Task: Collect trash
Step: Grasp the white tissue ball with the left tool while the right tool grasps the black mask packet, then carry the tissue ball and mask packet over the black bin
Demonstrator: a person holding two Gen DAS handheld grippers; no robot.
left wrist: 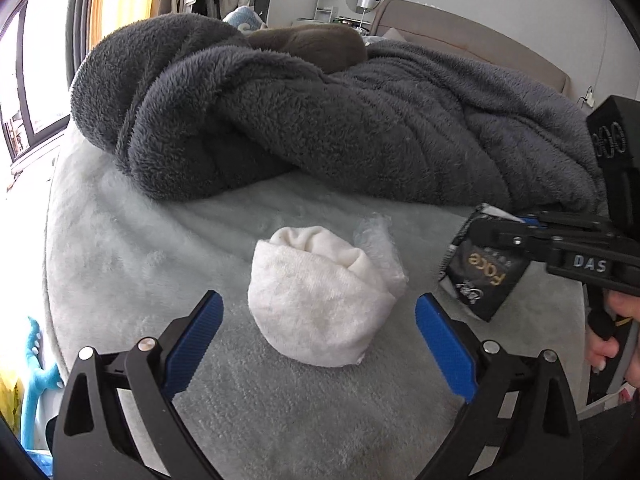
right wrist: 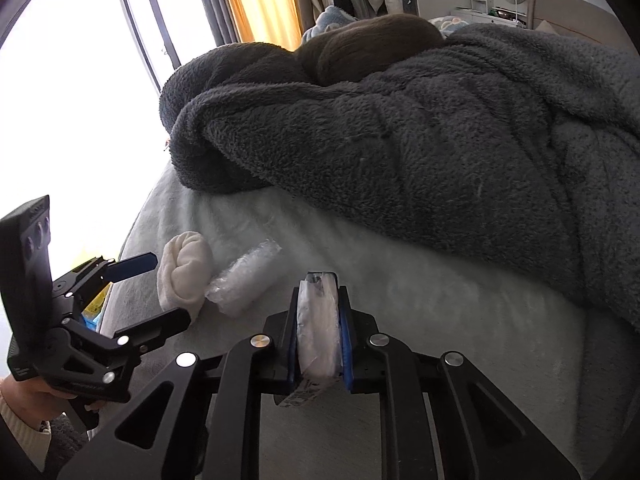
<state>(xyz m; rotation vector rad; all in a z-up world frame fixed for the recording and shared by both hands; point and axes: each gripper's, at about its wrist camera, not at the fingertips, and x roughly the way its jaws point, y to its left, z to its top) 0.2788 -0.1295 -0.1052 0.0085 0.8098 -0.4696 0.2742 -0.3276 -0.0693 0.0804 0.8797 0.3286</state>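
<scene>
My left gripper [left wrist: 319, 309] is open, its blue pads on either side of a rolled white sock [left wrist: 316, 296] that lies on the pale bed cover [left wrist: 160, 264]. A clear crumpled plastic wrapper [left wrist: 380, 248] lies right behind the sock; it also shows in the right wrist view [right wrist: 244, 280] next to the sock [right wrist: 184, 276]. My right gripper [right wrist: 319, 292] is shut on a black tissue pack, seen edge-on as white and crinkled [right wrist: 319, 320]. In the left wrist view the pack [left wrist: 482, 274] hangs from the right gripper [left wrist: 494, 236] above the bed. The left gripper shows at the left [right wrist: 160, 288].
A bulky dark grey fleece blanket [left wrist: 320, 120] is piled across the bed behind the sock, with a brown pillow [left wrist: 316, 44] beyond it. The bed's edge falls off at the left toward a window [left wrist: 36, 80]. A blue toy [left wrist: 36, 380] stands below the edge.
</scene>
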